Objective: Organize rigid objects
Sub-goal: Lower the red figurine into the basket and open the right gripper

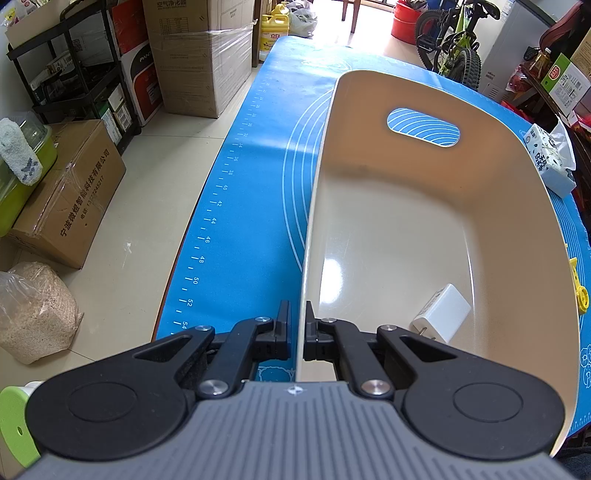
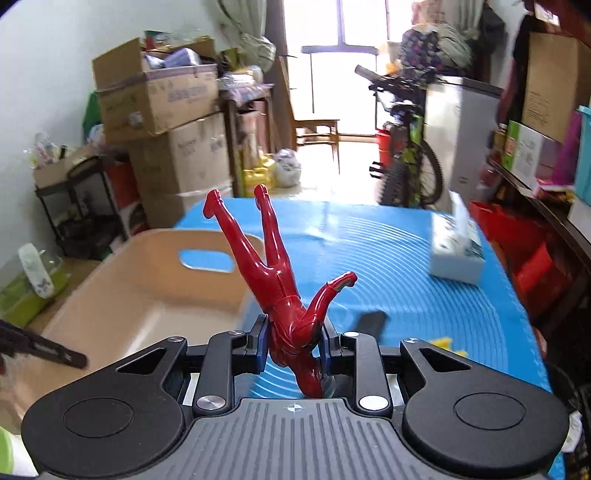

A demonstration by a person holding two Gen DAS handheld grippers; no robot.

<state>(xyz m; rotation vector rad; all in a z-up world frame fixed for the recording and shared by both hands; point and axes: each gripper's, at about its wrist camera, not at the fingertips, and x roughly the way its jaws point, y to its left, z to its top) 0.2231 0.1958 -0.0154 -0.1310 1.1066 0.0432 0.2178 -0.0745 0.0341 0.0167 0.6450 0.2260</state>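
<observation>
The left gripper (image 1: 298, 325) is pinched nearly closed on the near wall of the beige bin (image 1: 491, 206); a white charger (image 1: 441, 314) already lies inside; the right gripper (image 2: 295, 345) clamps a red figure (image 2: 280, 288) head-down above the blue mat (image 2: 424, 266), apparently bin-bound; a yellow toy (image 2: 445, 345) and a dark object (image 2: 371, 319) remain on the mat.

Daylight pours in from the doorway (image 1: 354, 18) and window (image 2: 362, 48) at the far end, both blown out white. Glare glints on the beige bin (image 1: 332, 266) floor. The right wrist view is motion-blurred throughout; fisheye bending curves both views' edges.
</observation>
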